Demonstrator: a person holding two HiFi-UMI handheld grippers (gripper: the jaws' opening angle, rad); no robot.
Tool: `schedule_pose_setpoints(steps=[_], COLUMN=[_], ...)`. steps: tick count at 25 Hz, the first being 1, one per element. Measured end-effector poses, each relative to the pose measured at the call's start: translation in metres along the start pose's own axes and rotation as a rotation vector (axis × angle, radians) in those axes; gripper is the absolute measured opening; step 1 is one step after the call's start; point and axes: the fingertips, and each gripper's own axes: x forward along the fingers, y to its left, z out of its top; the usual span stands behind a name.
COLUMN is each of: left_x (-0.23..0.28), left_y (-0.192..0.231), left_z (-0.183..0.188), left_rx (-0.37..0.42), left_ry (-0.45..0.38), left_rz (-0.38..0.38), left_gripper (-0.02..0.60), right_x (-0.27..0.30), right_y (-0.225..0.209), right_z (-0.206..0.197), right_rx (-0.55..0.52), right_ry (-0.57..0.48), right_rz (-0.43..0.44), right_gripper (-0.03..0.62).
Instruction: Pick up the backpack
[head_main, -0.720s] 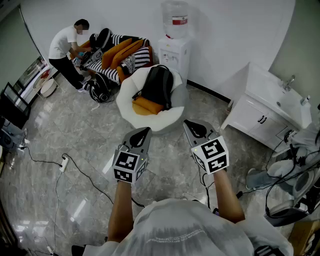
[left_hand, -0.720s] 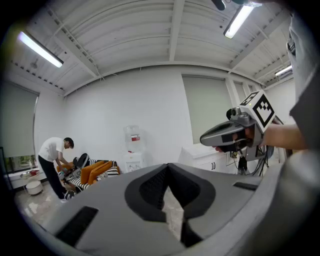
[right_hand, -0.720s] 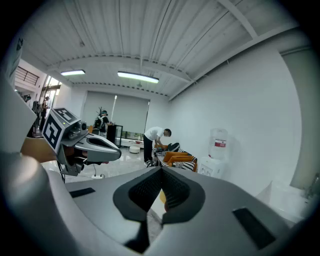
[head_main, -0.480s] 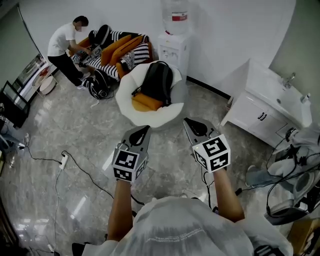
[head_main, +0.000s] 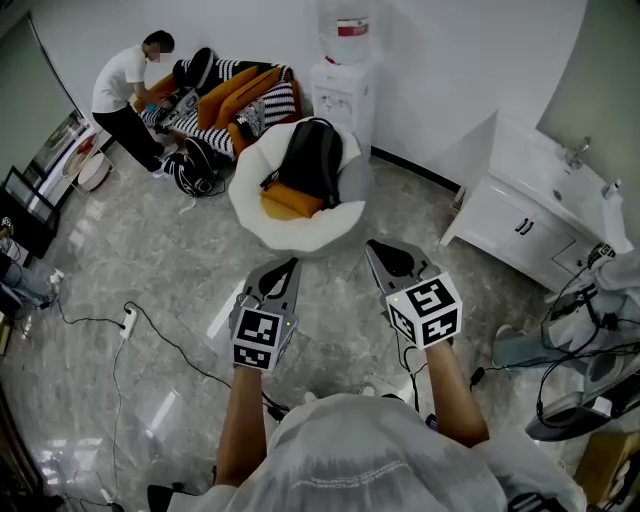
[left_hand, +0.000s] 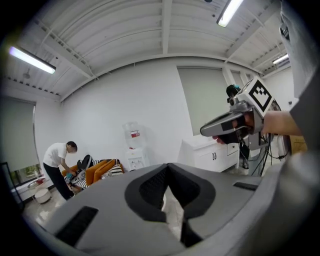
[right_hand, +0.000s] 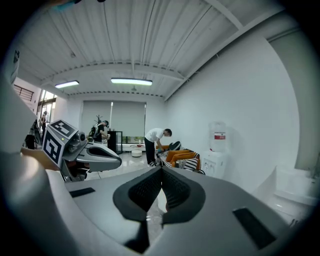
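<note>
Black fabric backpack (head_main: 312, 160) leans in the round white chair (head_main: 300, 238); bare grey floor (head_main: 180, 260) separates its front rim from your left gripper (head_main: 288, 264) and right gripper (head_main: 379, 248), both closed on nothing.

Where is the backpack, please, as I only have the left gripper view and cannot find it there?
Observer: In the head view the black backpack leans in the round white chair, ahead of the left hand-held gripper and well clear of it.
Operator: Is anything else in that chair?
Observer: An orange cushion lies on the seat in front of the backpack.
Operator: Could the right hand-held gripper grasp as it stands?
Observer: No. The right gripper view shows its jaws together, with nothing between them.
</note>
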Motion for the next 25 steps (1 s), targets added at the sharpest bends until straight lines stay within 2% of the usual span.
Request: schedule_pose_setpoints(steps=[5, 10, 17, 21, 25], left_x=[0.004, 0.015, 0.032, 0.033, 0.035], left_y=[-0.011, -0.025, -0.038, -0.051, -0.059], left_z=[-0.003, -0.005, 0.004, 0.001, 0.003], left_rx=[-0.002, 0.038, -0.058, -0.076, -0.132], left_ry=[0.027, 0.051, 0.042, 0.049, 0.039], left_rz=[-0.004, 0.0, 0.041, 0.069, 0.088], left_gripper=[0.002, 0.0, 0.0, 0.0, 0.0], right_x=[-0.005, -0.009, -0.017, -0.028, -0.036], right_y=[-0.007, -0.017, -0.04, -0.052, -0.063], right_z=[-0.003, -0.01, -0.01, -0.018, -0.018], right_rx=[-0.003, 0.007, 0.014, -0.011, 0.027], right_ry=[-0.003, -0.002, -0.013, -0.007, -0.019], right_rz=[0.01, 0.026, 0.068, 0.073, 0.103], right_gripper=[0.002, 0.002, 0.002, 0.002, 0.002])
